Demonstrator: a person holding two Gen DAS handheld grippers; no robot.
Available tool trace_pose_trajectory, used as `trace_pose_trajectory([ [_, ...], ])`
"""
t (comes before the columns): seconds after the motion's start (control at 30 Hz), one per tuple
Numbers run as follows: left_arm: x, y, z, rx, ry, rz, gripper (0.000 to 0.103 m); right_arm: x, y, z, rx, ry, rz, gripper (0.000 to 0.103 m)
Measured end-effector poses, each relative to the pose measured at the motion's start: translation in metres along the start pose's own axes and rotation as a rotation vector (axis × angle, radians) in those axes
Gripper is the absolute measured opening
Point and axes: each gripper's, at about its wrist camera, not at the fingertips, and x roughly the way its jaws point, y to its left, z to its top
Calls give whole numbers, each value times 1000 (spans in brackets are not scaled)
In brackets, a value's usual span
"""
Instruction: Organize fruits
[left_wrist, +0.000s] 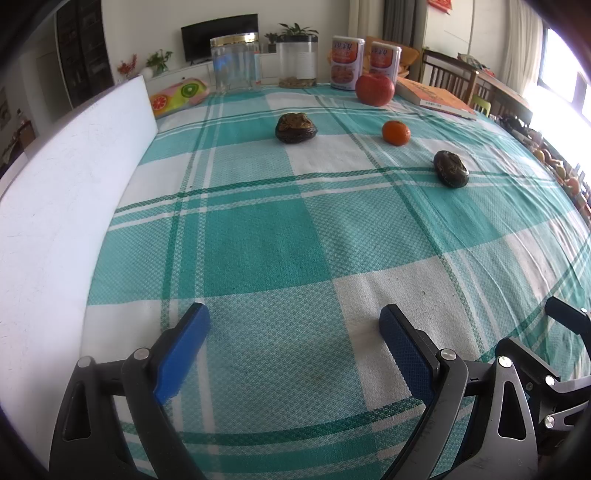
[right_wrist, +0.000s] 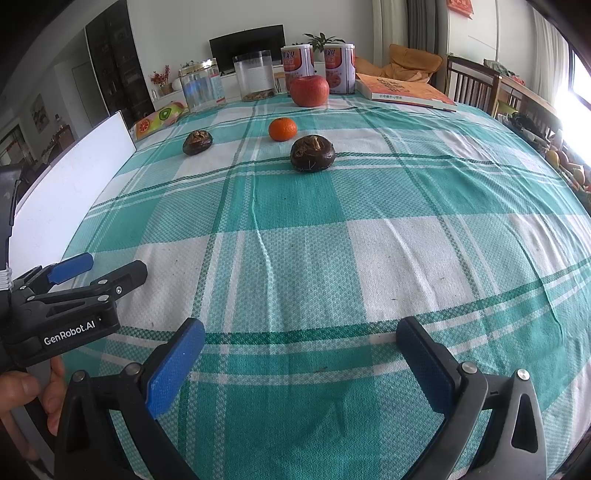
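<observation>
Left gripper (left_wrist: 295, 325), blue-padded jaws spread wide and holding nothing, low over the teal-and-white checked tablecloth (left_wrist: 258, 251); right gripper (right_wrist: 301, 339), likewise wide apart and holding nothing, over the same cloth beside it, with the left tool visible at its 9 o'clock in the right wrist view. Ahead of the left gripper, well apart from it, four fruits lie on the cloth: a dark brown wrinkled fruit (left_wrist: 296, 127) at 12 o'clock, a small orange (left_wrist: 396, 132) at 1 o'clock, a second dark fruit (left_wrist: 450, 168) nearer at 2 o'clock, and a red apple (left_wrist: 374, 89) farthest, beyond the orange. In the right wrist view the second dark fruit (right_wrist: 312, 153) sits at 12 o'clock, the orange (right_wrist: 282, 129) just behind it, the apple (right_wrist: 309, 91) farther back, and the first dark fruit (right_wrist: 197, 142) at 11 o'clock. None of the fruits touch. Beyond the apple stand two printed cans (left_wrist: 347, 62), two clear jars (left_wrist: 236, 62) and an orange book (left_wrist: 436, 96). A white board (left_wrist: 66, 192) edges the cloth at 9 o'clock.
</observation>
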Motion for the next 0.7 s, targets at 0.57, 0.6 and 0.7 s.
trace_pose_trajectory([
  [0.57, 20, 38, 68, -324, -2, -99, 94, -2, -2, 0, 13, -7, 17, 103],
  [0.6, 32, 40, 77, -345, 7, -85, 94, -2, -2, 0, 13, -7, 18, 103],
  [0.7, 67, 38, 104, -323, 31, -31, 93, -2, -3, 0, 14, -7, 21, 103],
])
